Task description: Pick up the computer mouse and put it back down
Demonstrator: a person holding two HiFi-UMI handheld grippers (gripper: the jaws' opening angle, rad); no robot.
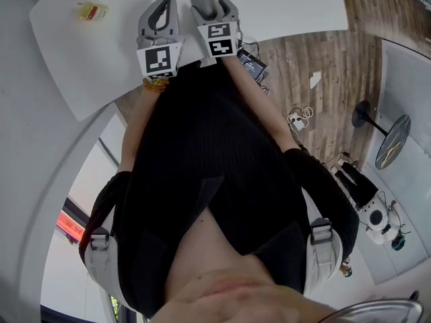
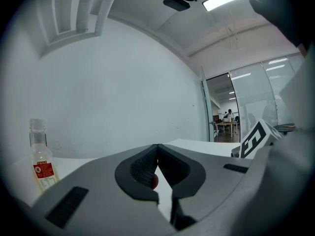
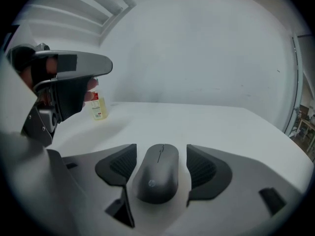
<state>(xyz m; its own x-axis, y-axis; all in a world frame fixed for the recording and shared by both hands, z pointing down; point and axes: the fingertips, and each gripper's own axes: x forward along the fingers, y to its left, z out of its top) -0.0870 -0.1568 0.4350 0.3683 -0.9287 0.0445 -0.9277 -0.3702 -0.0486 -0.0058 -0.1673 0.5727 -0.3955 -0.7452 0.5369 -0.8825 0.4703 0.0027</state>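
The dark grey computer mouse (image 3: 158, 173) lies flat on the white table (image 3: 211, 124), lengthwise between the jaws of my right gripper (image 3: 161, 150). That gripper is open, with a small gap between the mouse and the ribbed pad on either side. In the head view the right gripper (image 1: 214, 9) sits over the table's near part, angled down. My left gripper (image 1: 159, 15) hovers just to its left, held level. Its pads (image 2: 147, 163) meet at the tip with nothing between them, so the left gripper (image 2: 157, 149) is shut.
A small clear bottle (image 1: 92, 11) with a red-and-yellow label stands at the table's far left, also visible as the bottle (image 2: 41, 161) and bottle (image 3: 99, 107). The table's near edge (image 1: 289, 38) borders a wooden floor with cables (image 1: 301, 118) and a round stand (image 1: 392, 140).
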